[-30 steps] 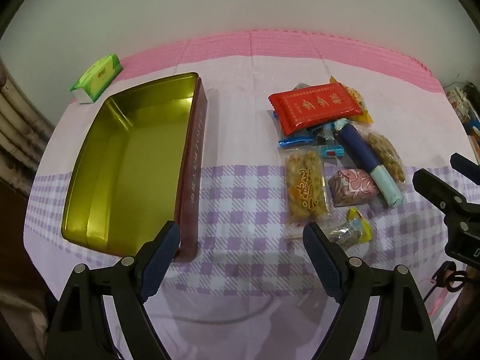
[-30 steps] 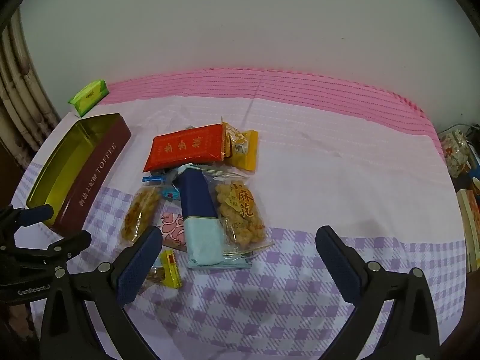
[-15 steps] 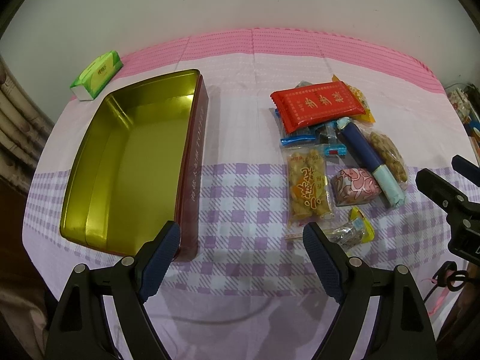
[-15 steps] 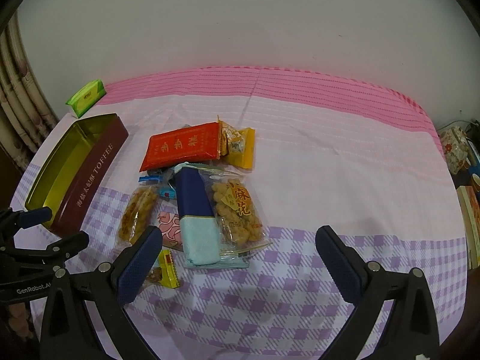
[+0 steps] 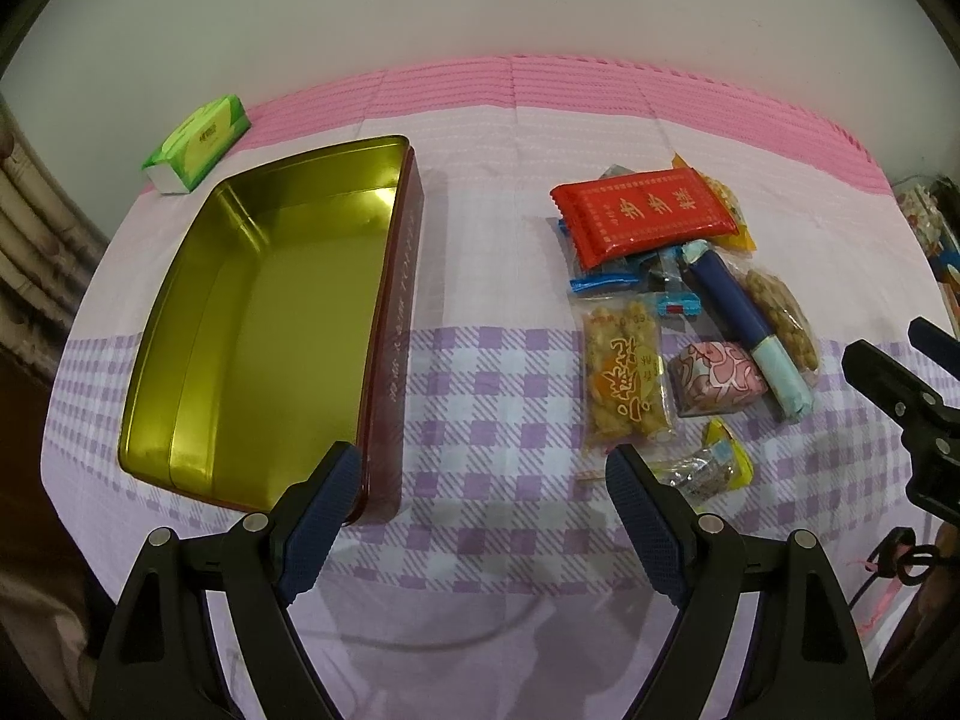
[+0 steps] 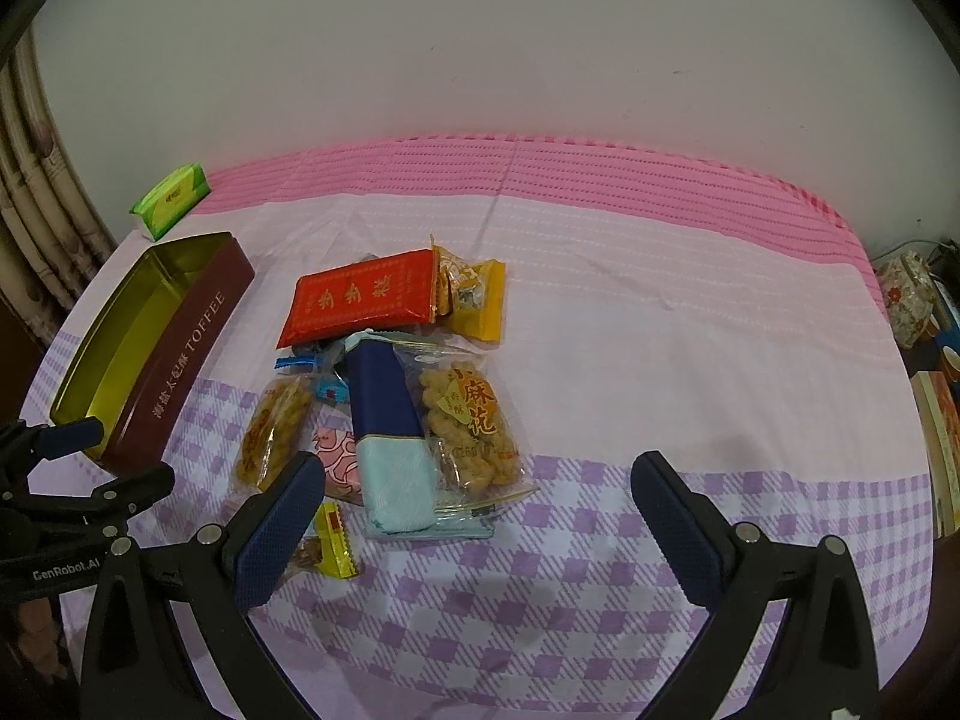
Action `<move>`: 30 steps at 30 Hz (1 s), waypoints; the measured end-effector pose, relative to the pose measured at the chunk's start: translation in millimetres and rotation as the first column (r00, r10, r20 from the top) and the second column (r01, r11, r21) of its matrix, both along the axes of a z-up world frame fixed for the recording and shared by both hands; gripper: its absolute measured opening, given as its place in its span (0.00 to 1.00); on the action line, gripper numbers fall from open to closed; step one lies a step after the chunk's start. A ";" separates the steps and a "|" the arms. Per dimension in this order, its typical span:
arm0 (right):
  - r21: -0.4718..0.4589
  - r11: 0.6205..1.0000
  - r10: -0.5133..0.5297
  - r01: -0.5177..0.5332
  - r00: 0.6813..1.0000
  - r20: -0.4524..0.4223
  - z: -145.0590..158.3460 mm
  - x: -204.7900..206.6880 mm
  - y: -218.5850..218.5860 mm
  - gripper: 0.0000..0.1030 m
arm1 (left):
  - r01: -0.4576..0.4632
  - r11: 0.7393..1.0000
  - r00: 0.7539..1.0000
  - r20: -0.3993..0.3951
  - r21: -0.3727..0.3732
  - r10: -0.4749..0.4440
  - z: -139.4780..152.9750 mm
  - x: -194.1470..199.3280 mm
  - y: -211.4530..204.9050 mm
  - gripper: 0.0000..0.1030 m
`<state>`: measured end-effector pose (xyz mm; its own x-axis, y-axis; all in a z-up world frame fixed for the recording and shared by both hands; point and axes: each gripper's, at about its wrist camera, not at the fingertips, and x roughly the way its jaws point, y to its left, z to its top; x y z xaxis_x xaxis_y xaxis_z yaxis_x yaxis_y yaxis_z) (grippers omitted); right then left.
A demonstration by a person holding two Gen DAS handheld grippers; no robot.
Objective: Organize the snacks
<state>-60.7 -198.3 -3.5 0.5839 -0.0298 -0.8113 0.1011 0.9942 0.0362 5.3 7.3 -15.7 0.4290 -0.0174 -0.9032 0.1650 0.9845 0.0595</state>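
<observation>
On the surface [image 5: 480, 138], left to right:
Tin [image 5: 258, 324]: open, gold inside, maroon wall, nothing in it.
Snack pile [image 6: 390, 372]: right of tin; red packet [image 5: 645, 213] at far end.
Left claw [image 5: 480, 480]: spread, holding nothing.
Right claw [image 6: 477, 501]: spread, holding nothing.

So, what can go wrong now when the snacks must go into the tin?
Two likely risks. The red packet lies on top of smaller blue wrappers, so lifting it may drag or scatter them. The navy and pale-blue pack overlaps the clear fried-twist bag; the open right gripper could pinch both together.
</observation>
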 end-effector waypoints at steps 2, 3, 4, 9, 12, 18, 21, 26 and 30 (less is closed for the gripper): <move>0.001 1.000 0.000 0.000 1.000 0.002 0.0 0.0 -0.4 0.99 | 0.003 1.000 1.000 -0.002 -0.003 -0.003 -0.5 0.2 -0.5 0.82; 0.001 1.000 -0.001 0.001 1.000 0.001 0.9 0.1 -1.0 0.99 | 0.003 1.000 1.000 -0.002 -0.003 -0.003 -0.5 0.6 -1.0 0.82; 0.001 1.000 -0.003 0.003 1.000 0.002 1.1 0.2 -1.5 0.99 | 0.003 1.000 1.000 -0.003 -0.003 -0.003 -0.6 0.9 -1.4 0.82; 0.004 1.000 -0.009 0.009 1.000 0.004 2.4 0.2 -3.2 0.99 | 0.012 1.000 1.000 -0.004 -0.017 -0.012 -0.1 2.5 -3.9 0.82; 0.007 1.000 -0.014 0.014 1.000 0.005 2.8 0.1 -4.8 0.99 | 0.015 1.000 1.000 -0.006 -0.018 -0.016 -0.8 2.6 -4.7 0.82; 0.008 1.000 -0.016 0.015 1.000 0.006 3.5 -0.2 -6.5 0.99 | 0.020 1.000 1.000 -0.007 -0.022 -0.020 -2.5 2.8 -5.5 0.82; 0.010 1.000 -0.016 0.016 1.000 0.005 3.5 0.2 -7.0 0.99 | 0.021 0.999 1.000 -0.009 -0.030 -0.021 -3.3 3.2 -5.1 0.82; 0.011 1.000 -0.019 0.019 1.000 0.004 3.2 0.6 -8.4 0.99 | 0.023 0.999 1.000 -0.012 -0.030 -0.023 -3.8 3.9 -5.2 0.82; 0.017 1.000 -0.025 0.025 1.000 0.004 3.7 0.2 -11.0 0.99 | 0.026 0.999 1.000 -0.011 -0.036 -0.026 -4.1 4.1 -5.2 0.82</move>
<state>-60.6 -209.3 0.2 0.5865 -0.0309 -0.8093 0.1260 0.9906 0.0535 9.4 2.1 -19.7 0.4171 -0.0610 -0.9068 0.1913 0.9813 0.0220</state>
